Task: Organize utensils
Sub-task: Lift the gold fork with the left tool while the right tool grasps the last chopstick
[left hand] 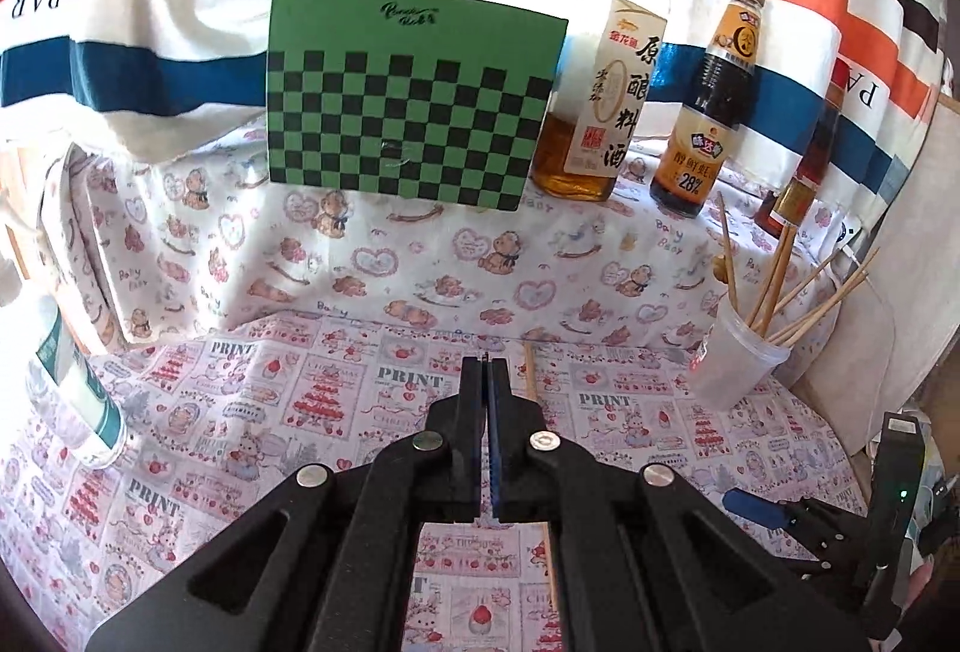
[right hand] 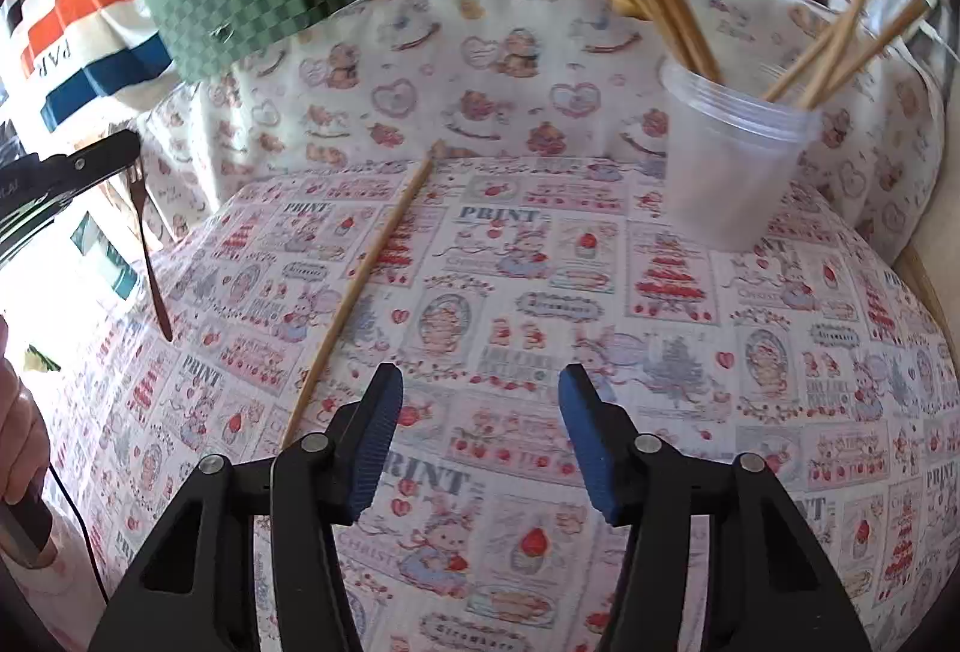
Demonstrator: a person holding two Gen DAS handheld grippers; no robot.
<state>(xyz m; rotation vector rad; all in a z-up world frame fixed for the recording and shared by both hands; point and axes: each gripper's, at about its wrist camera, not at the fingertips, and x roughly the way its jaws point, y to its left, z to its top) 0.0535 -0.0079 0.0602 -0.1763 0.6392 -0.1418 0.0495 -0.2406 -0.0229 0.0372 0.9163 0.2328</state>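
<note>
Left gripper [right hand: 129,163] clamped tight on a small dark fork [right hand: 149,256] — held by the tines, handle hanging down, clear of the cloth, at nine o'clock in the right wrist view. Right gripper [right hand: 480,394] stands half open with nothing between its blue pads [right hand: 375,442].

One loose chopstick [right hand: 366,280] lies flat on the printed tablecloth [right hand: 600,412], running from eleven o'clock down toward the right gripper's left finger.

Plastic cup [right hand: 729,172] at two o'clock, upright, holding several chopsticks that lean outward.

Likely step: carry the fork to the cup. Bring it over the rim handle-first, between the leaning sticks — they crowd the mouth.

Open cloth between gripper and cup. Bottles [left hand: 600,111] and a green checkered box [left hand: 414,93] stand along the far edge, well apart.
</note>
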